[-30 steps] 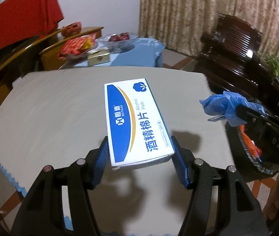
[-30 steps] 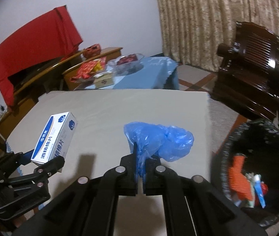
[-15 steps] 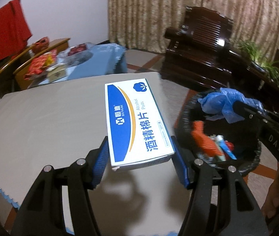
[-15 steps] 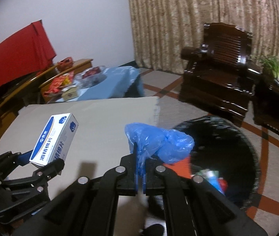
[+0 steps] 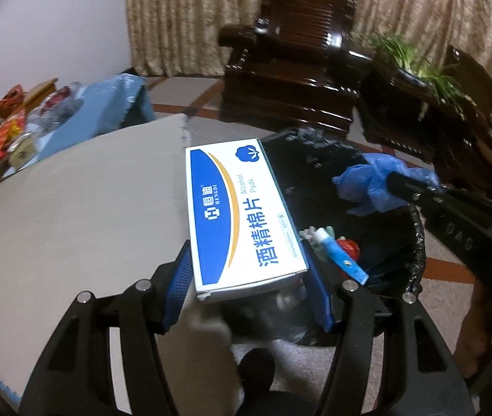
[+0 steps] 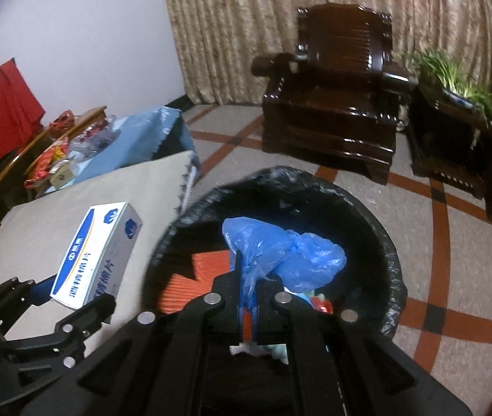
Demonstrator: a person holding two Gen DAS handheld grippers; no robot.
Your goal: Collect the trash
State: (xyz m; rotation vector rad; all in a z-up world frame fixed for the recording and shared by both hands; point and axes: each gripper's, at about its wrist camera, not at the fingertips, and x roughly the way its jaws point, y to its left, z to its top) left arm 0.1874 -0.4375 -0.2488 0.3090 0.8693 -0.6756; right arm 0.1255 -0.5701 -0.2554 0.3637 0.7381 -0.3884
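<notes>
While over bin (image 6: 389, 267) — bag (image 6: 280, 253), box (image 5: 239, 215) clamped.

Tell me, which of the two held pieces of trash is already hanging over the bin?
The blue plastic bag in the right gripper hangs over the open bin. The alcohol pad box in the left gripper sits mostly over the table.

**Black grippers with blue pads**

The left gripper (image 5: 247, 277) is black plastic with two long arms. Its fingers (image 5: 178, 286) have bright blue pads. Round silver screws (image 5: 142, 284) shine on the arms. The right gripper (image 6: 248, 287) is black too, with silver screws (image 6: 212, 299) and white letters on its side. Bare skin (image 5: 471, 339) shows behind it.
</notes>
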